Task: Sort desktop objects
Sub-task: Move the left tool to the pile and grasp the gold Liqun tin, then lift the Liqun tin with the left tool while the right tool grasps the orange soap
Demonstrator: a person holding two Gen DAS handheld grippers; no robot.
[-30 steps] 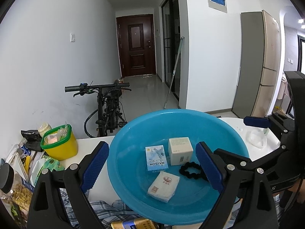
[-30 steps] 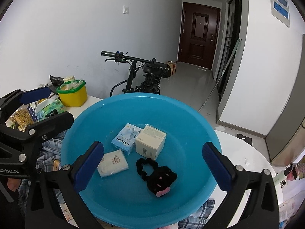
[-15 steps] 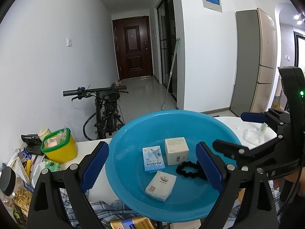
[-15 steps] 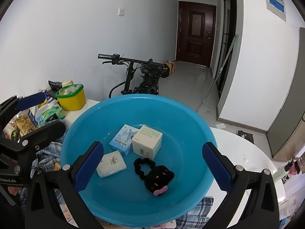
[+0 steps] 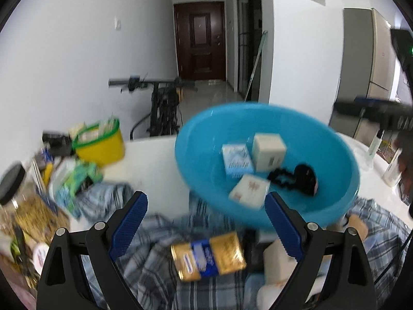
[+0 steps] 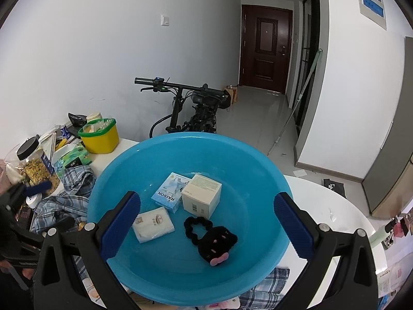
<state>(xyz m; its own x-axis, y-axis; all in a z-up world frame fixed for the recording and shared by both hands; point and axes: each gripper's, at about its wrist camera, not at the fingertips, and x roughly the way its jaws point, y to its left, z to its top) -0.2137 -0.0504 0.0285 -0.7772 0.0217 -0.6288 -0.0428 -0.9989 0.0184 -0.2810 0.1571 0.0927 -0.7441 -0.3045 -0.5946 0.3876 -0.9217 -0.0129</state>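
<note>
Four items already in blue basin (image 6: 191, 279) on table (image 5: 155, 155). Left tongs (image 5: 206, 222) spread wide, empty, above gold pack (image 5: 208, 255) on plaid cloth. Right tongs (image 6: 206, 222) spread, empty, over basin. Risk: left view blurred, fast move could miss pack or snag cloth.

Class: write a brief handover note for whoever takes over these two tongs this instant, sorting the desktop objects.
Left tongs: open, empty, above the gold packet on the plaid cloth.
Right tongs: open, empty, over the blue basin.
In the basin: RAISON box, cream carton, white packet, black hair tie.
Done: those four sit in the basin.
Left: gold packet and the clutter around the yellow tub, probably.
</note>
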